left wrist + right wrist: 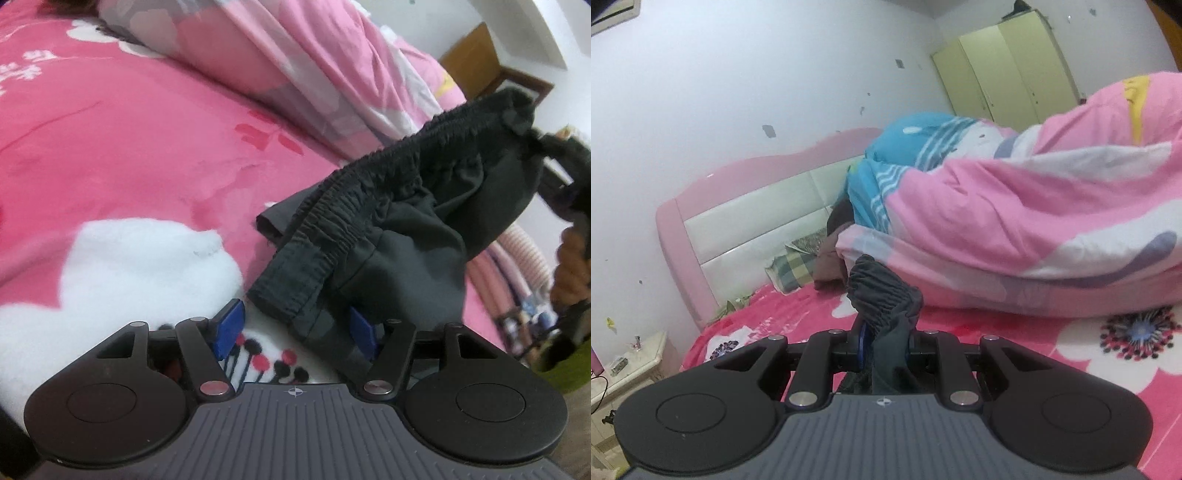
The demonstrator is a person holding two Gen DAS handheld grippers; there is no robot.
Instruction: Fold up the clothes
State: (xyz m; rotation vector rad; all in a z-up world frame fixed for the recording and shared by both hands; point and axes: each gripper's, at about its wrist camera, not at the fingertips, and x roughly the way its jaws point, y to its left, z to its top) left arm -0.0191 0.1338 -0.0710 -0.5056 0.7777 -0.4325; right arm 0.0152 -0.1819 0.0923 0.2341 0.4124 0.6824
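A black garment with an elastic waistband point(399, 206) hangs stretched above the pink floral bedspread point(122, 155). My left gripper point(295, 328) is open, its blue pads point(231, 325) wide apart; the waistband's near end drapes between them against the right pad. The far end of the garment rises to my right gripper point(554, 155), seen at the right edge. In the right wrist view my right gripper point(886, 339) is shut on the bunched waistband point(882, 291), which sticks up above the fingers.
A rolled pink quilt point(1034, 221) lies along the bed behind the garment, with a blue striped blanket point(886, 166) at the pink headboard point(746, 206). A checked pillow point(790, 266), a white nightstand point(631, 362) and a pale green wardrobe point(1008, 74) also show.
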